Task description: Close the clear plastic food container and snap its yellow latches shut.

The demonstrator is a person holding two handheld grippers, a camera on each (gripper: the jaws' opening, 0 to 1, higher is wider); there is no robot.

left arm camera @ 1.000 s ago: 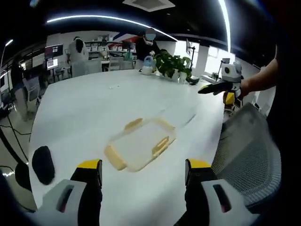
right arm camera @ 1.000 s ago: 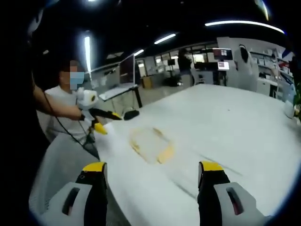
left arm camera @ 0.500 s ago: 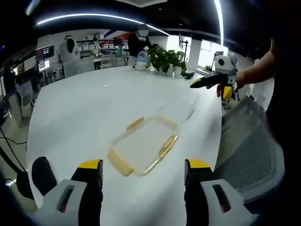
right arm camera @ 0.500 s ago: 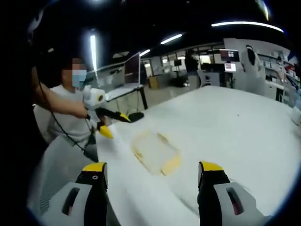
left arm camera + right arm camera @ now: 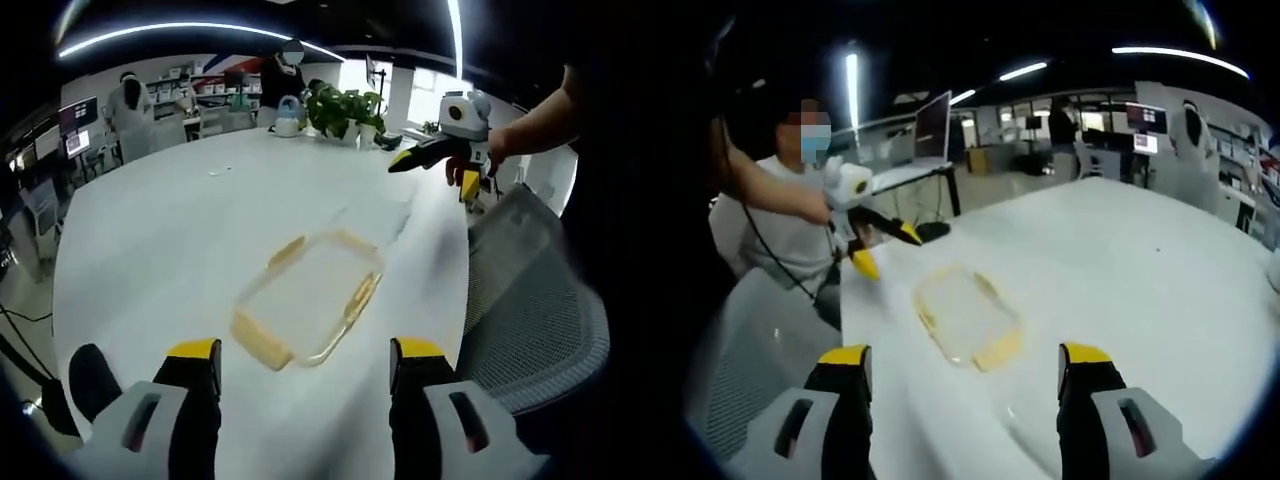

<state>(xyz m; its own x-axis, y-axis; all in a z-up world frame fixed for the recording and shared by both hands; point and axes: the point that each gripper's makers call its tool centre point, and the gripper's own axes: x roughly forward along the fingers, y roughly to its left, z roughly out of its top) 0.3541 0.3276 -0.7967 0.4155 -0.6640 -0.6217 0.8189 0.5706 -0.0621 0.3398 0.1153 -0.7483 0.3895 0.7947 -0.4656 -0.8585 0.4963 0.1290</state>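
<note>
We see the clear container [image 5: 308,300] with yellow latches [image 5: 261,345] lying on the white worktop [image 5: 170,230], ahead of our left gripper [image 5: 305,365] and right gripper [image 5: 965,372], both jaws parted and empty.

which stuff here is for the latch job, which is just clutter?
Job:
clear container
its yellow latches
left gripper, fingers apart
right gripper, fingers apart

Clutter:
potted plant
mesh chair
white table only carries the container

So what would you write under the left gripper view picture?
Left tool open above a clear container on the white table, right tool raised beyond.
</note>
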